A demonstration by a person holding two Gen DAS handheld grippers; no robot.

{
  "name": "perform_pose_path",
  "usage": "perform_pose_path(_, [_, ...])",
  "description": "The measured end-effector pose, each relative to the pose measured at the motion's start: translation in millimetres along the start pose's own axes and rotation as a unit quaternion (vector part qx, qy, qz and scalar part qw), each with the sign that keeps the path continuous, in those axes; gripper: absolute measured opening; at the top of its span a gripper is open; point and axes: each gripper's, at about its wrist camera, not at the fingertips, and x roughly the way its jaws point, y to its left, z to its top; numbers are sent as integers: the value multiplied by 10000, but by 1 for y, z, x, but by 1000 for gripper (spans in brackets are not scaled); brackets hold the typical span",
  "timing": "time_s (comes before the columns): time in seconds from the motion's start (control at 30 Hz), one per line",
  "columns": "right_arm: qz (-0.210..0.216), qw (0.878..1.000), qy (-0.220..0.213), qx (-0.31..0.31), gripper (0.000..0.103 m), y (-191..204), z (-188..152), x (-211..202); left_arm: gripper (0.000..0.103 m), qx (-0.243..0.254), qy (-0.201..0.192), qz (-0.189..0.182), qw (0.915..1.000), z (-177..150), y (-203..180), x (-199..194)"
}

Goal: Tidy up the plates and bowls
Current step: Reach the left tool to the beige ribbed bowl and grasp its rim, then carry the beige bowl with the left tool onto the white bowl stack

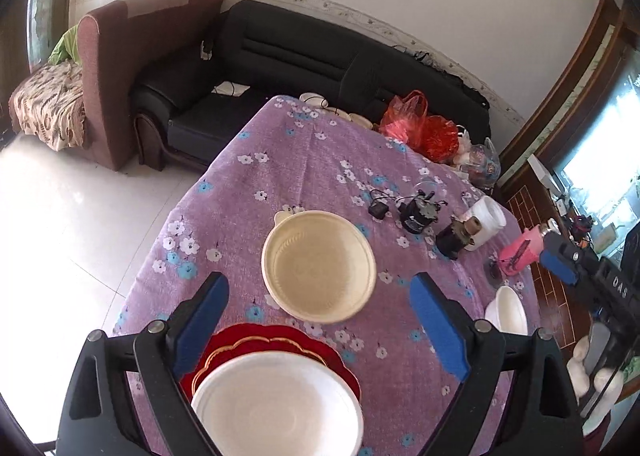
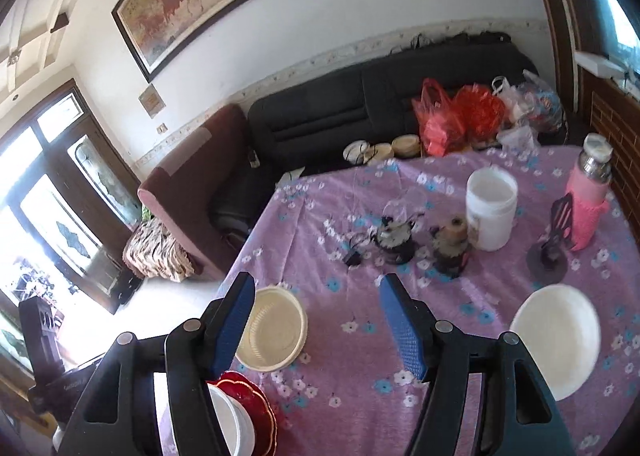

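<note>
On purple floral tablecloth (image 1: 280, 176): cream bowl (image 1: 319, 266) mid-table, upright, empty; white bowl (image 1: 276, 404) nested on red plate (image 1: 280, 340) at near edge, just below left gripper (image 1: 320, 320); second white bowl (image 2: 556, 340) off to right side, well apart from stack. Left gripper w/ fingers spread wide, holding nothing, hovering above gap between stack & cream bowl; right gripper (image 2: 318, 324) likewise wide open, empty, over bare cloth between cream bowl & right-hand white bowl.

Likely step: fetch a loose bowl, add to stack on red plate. To do it well: pick cream bowl w/ left, since nearest; come down over far or side rim, one pad inside wall, one outside; pinch rim only, not base; close gently, thin disposable-looking wall prob. flexes. Lift straight up before moving toward stack; keep level. Lower centred into white bowl, release only once seated. Avoid clutter beyond: white jar (image 2: 491, 212), two small dark gadgets (image 2: 394, 238), pink bottle (image 2: 590, 196). Keep right gripper clear of left's path; same rim grip for its white bowl.
</note>
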Motion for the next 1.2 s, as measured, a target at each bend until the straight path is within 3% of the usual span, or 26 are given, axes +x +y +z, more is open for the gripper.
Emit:
perform_pose_path(0.2, [189, 9931, 1073, 423, 51, -14, -47, 117, 91, -632, 885, 13, 9941, 16, 38, 97])
perform_pose_path(0.33, [312, 9874, 1448, 565, 50, -16, -71, 169, 90, -963, 1234, -88, 9876, 20, 52, 136])
perform_pose_path(0.5, [420, 9828, 1732, 475, 50, -6, -88, 210, 86, -913, 1529, 54, 9840, 26, 52, 169])
perform_pose_path(0.57, [363, 9819, 1817, 396, 50, -1, -93, 221, 77, -898, 1709, 183, 9810, 25, 51, 182])
perform_pose_path(0.63, [314, 9809, 1883, 378, 47, 0, -99, 231, 55, -833, 1948, 379, 9766, 23, 50, 195])
perform_pose_path(0.67, [310, 9802, 1916, 387, 41, 0, -100, 234, 47, -799, 2048, 412, 9747, 22, 50, 201])
perform_pose_path(0.7, [323, 9793, 1957, 402, 32, -1, -101, 238, 30, -763, 2172, 419, 9722, 19, 48, 207])
perform_pose_path(0.73, [356, 9784, 1991, 425, 27, -1, -104, 241, 22, -738, 2255, 417, 9705, 17, 47, 211])
perform_pose_path(0.8, [319, 9790, 1966, 435, 19, -1, -104, 243, 21, -635, 2222, 459, 9718, 15, 43, 211])
perform_pose_path(0.97, [263, 9843, 1717, 307, 17, -1, -97, 224, 21, -328, 1921, 427, 9799, 19, 19, 186])
perform_pose_path(1.2, [295, 9916, 1253, 132, 17, 10, -78, 166, 21, -40, 1458, 197, 9891, 12, -10, 125])
